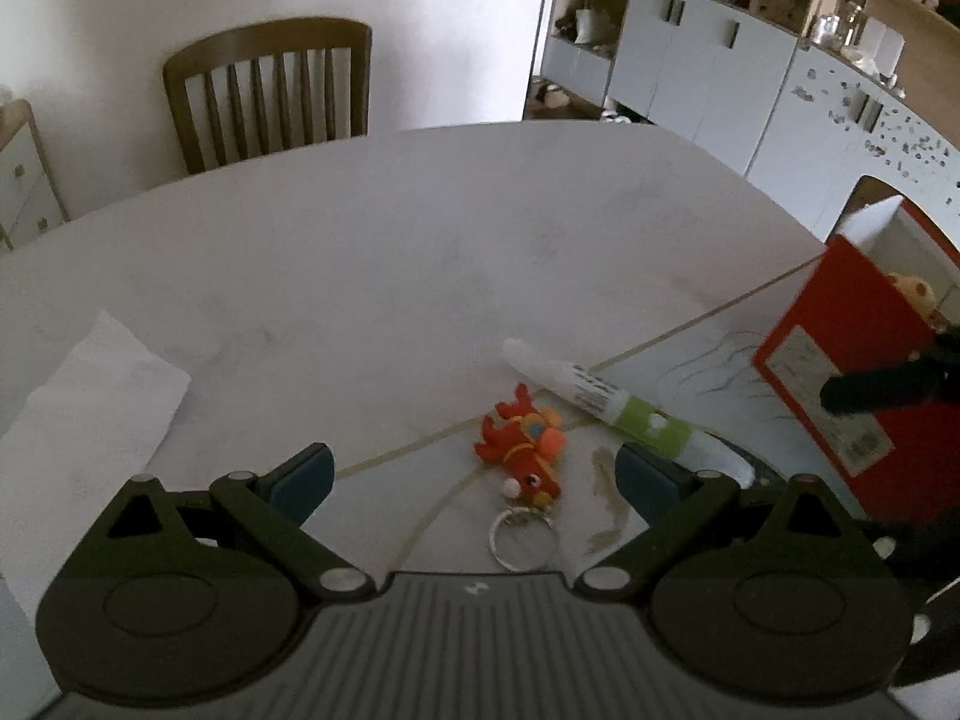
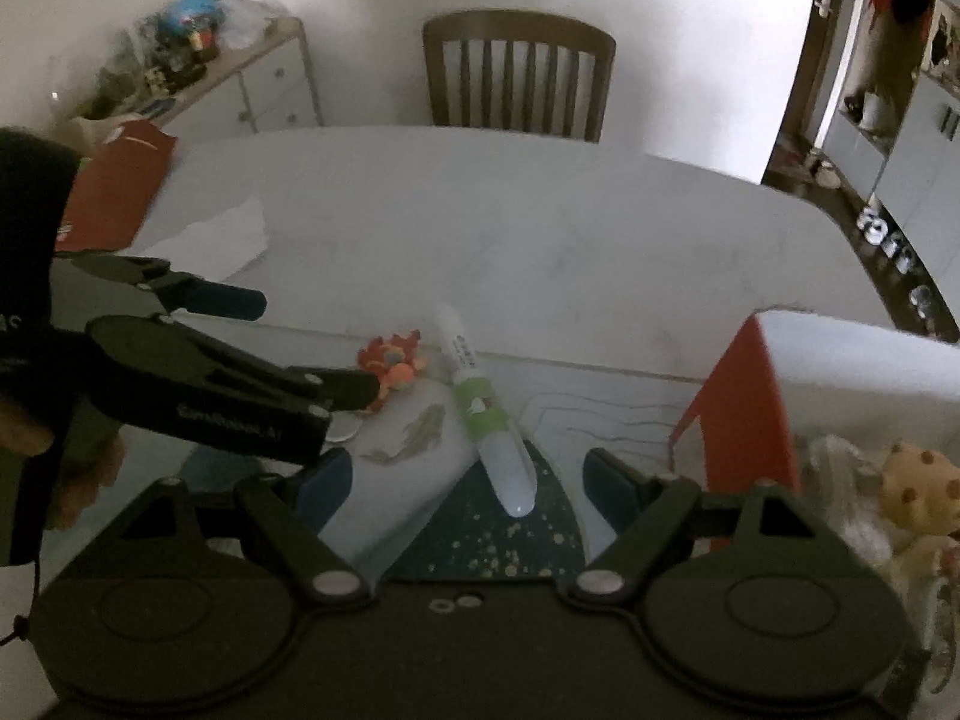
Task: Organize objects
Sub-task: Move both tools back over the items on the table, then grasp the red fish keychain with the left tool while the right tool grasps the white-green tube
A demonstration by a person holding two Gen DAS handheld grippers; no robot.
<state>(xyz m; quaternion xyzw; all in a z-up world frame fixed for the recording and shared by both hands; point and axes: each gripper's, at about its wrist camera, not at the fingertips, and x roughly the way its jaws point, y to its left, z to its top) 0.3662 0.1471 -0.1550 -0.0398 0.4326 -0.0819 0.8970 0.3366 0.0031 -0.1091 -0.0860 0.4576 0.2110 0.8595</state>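
With a plush toy [image 2: 918, 480] already in the red box [image 1: 840, 360] at the bench's right edge, the red keychain [image 1: 522, 450] and white tube [image 1: 600, 396] lie unsorted mid-bench beside it, both grippers' jaws released.

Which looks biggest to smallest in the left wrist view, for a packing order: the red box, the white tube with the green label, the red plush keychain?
1. Red box, largest even though cut off at the frame edge.
2. White tube with the green label.
3. Red plush keychain, shorter than the tube, though nearer the camera, so that gap is uncertain.
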